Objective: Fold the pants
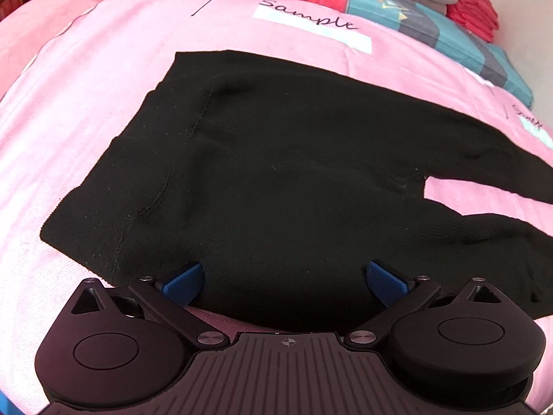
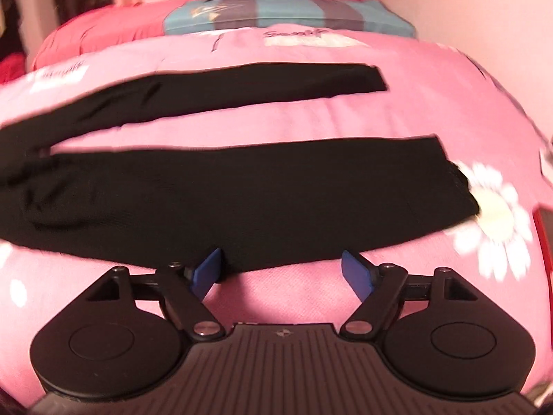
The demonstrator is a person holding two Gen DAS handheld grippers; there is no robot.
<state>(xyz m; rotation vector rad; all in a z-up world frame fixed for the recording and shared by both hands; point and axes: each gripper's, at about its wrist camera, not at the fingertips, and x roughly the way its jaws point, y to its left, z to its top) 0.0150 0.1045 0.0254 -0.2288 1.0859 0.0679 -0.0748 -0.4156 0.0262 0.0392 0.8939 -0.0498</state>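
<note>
I am looking at black pants (image 1: 276, 159) lying spread flat on a bed covered by a pink blanket (image 1: 86, 86), and I am taking the pants as my landmark for everything else. Through the left wrist camera the waist end is lying toward the left of the picture, and the two legs are parting toward the right with a wedge of pink showing between them. My left tool (image 1: 285, 278) is hovering at the near edge of the pants, its blue fingers (image 1: 183, 282) standing wide apart over the dark cloth and clamping nothing. Through the right wrist camera, which is somewhat blurred, both legs are running across the picture, the far leg (image 2: 242, 86) lying apart from the near leg (image 2: 242, 190) with a band of blanket between them. My right tool (image 2: 281, 269) is sitting at the near edge of the near leg, its fingers also spread wide, with nothing gripped; its left blue finger (image 2: 207, 271) is overlapping the cloth edge, while the other is over bare blanket. Beyond the pants a teal and grey striped pillow (image 1: 449, 41) is lying, with stacked red cloth (image 1: 473, 14) beside it. A white daisy print (image 2: 490, 207) is showing just past the near leg's cuff.
</note>
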